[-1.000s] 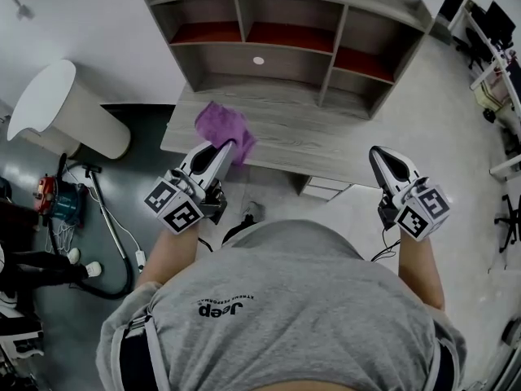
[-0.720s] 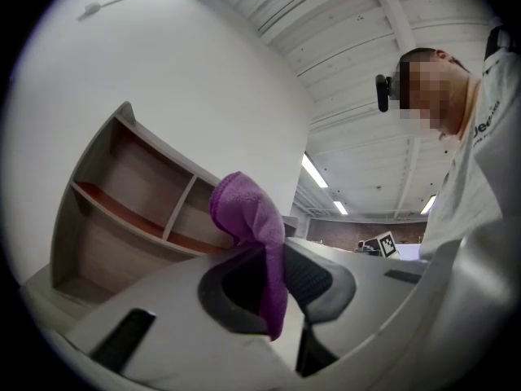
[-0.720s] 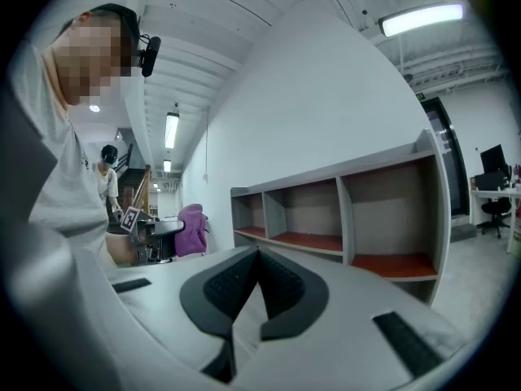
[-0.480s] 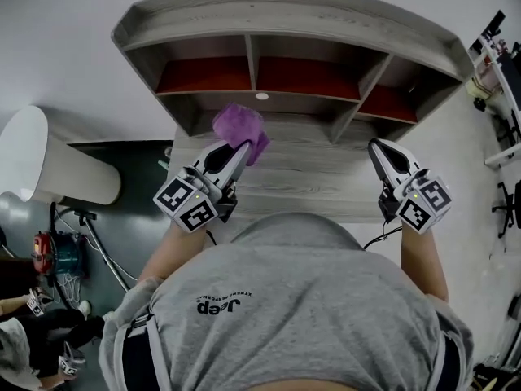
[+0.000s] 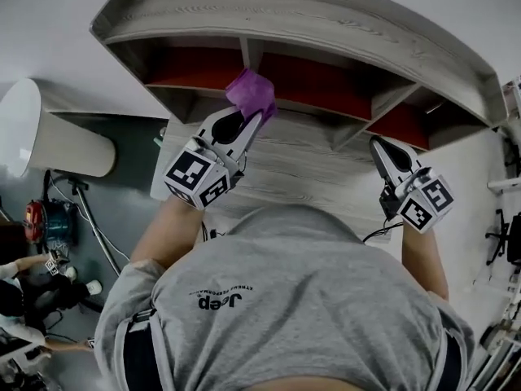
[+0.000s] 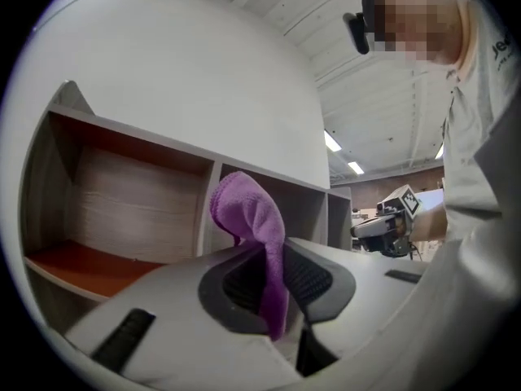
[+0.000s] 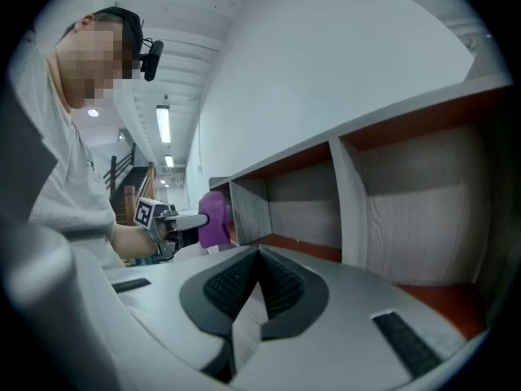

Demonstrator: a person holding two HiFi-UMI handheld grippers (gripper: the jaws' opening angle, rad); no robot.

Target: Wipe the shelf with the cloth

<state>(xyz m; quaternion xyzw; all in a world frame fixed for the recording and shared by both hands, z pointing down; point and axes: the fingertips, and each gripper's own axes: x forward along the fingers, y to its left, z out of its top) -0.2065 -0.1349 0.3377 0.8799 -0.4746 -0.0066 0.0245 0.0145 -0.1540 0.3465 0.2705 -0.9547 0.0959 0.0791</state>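
The cloth (image 5: 252, 94) is purple, soft and light. It flops and bends any way, so we think it will not break or slip. We hold it by one end, and the loose end puffs out past the tips. That puffy end looks good for wiping.

Our left gripper (image 5: 256, 120) has its jaws pressed tight on the cloth. It is up near the shelf (image 5: 285, 24), by a wall between two boxes.

Our right gripper (image 5: 377, 145) has its jaws together with nothing in them, over the desk (image 5: 301, 177).
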